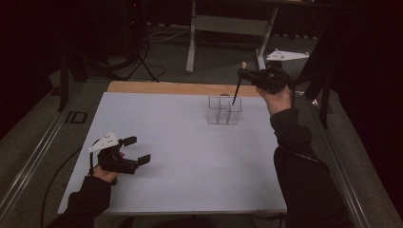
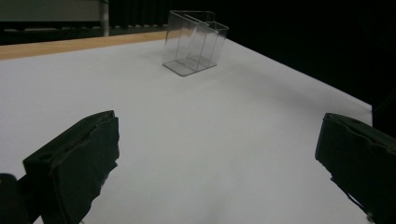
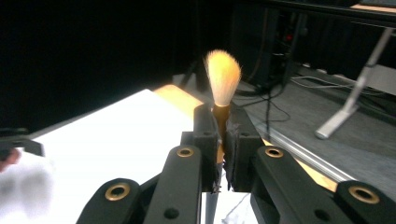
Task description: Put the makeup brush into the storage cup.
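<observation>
The brush (image 1: 237, 85) hangs bristles-up at one o'clock on the bench (image 1: 161, 142), handle tip over the clear compartment organizer (image 1: 224, 110), apparently for slotting in; the right hand-held gripper (image 1: 251, 76) clamps its ferrule; the left hand-held gripper (image 1: 138, 149) rests open at eight o'clock, seemingly idle.

The brush (image 3: 222, 77) had pale orange-blond bristles and what looked like a black handle, the organiser (image 2: 194, 44) was clear and colourless, both hand-held grippers were black, and the white counter (image 1: 161, 142) had a tan wooden far edge.
</observation>
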Motion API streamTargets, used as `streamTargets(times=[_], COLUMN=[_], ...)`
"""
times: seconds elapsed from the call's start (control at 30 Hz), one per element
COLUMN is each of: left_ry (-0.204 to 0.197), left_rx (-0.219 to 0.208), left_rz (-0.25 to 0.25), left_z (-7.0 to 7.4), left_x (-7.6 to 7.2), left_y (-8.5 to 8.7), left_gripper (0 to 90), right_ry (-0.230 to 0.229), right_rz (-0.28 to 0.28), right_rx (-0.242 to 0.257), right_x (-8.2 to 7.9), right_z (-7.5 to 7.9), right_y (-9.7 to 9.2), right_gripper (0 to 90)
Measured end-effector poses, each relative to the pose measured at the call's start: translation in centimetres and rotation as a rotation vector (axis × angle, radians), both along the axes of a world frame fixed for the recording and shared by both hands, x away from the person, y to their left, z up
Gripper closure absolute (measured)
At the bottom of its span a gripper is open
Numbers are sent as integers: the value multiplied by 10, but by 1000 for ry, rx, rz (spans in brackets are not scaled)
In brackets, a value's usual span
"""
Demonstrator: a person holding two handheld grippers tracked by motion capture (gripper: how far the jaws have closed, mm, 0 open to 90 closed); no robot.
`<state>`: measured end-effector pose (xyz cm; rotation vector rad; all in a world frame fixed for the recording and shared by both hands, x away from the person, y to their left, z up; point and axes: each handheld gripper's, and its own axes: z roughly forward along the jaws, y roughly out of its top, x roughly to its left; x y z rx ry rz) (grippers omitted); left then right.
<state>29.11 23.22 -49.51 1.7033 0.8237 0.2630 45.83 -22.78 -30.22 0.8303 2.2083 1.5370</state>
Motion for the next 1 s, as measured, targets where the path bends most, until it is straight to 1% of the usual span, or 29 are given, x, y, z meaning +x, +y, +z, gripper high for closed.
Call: streamTargets(times=[0.13, 0.2, 0.23, 0.27, 0.4, 0.43, 0.5, 0.57, 0.6, 0.7, 0.73, 0.77, 0.8, 0.83, 0.9, 0.93, 1.0], left_ry=[6, 5, 0, -4, -3, -2, 3, 2, 2, 4, 4, 2, 0, -3, -4, -5, -3], left_rx=[-8, -12, -5, -5, -10, -12, -28, -18, -22, -23, -18, -21, -18, -12, -18, -20, -26], left_rz=[-10, -9, -6, -5, -6, -6, -13, -12, -13, -18, -17, -19, -17, -13, -16, -16, -20], left_z=[-2, -2, -3, -2, -2, -2, -3, -4, -4, -4, -5, -5, -5, -5, -5, -5, -5], left_x=[1, 1, 1, 0, 0, 0, 0, 0, 0, 0, 0, -1, -1, -1, -1, -1, -1], left_y=[0, 0, 0, 0, -1, -1, -1, -2, -2, -2, -2, -2, -2, -2, -2, -2, -2], left_gripper=[0, 20, 20, 19, 13, 11, 6, 2, 0, 0, 0, 0, 0, 0, 0, 0, 0], right_ry=[-5, -3, -3, 1, 14, 19, 23, 33, 27, 35, 42, 54, 61, 58, 60, 56, 62], right_rz=[-22, -37, -43, -49, -77, -83, -95, -106, -116, -126, -125, -121, -127, -132, -134, -144, -145], right_rx=[-34, -45, -52, -47, -69, -64, -63, -38, -51, -57, -50, -29, -21, -39, -35, -49, -44], right_x=[10, 15, 17, 20, 30, 32, 37, 40, 42, 47, 48, 50, 51, 51, 53, 53, 55], right_z=[1, 0, -1, -3, -10, -12, -15, -19, -21, -30, -33, -36, -39, -42, -47, -50, -54], right_y=[4, 6, 7, 7, 8, 8, 8, 7, 8, 11, 11, 11, 12, 13, 14, 15, 15], right_gripper=[845, 845, 845, 845, 845, 845, 845, 845, 845, 845, 845, 844, 845, 844, 844, 844, 844])
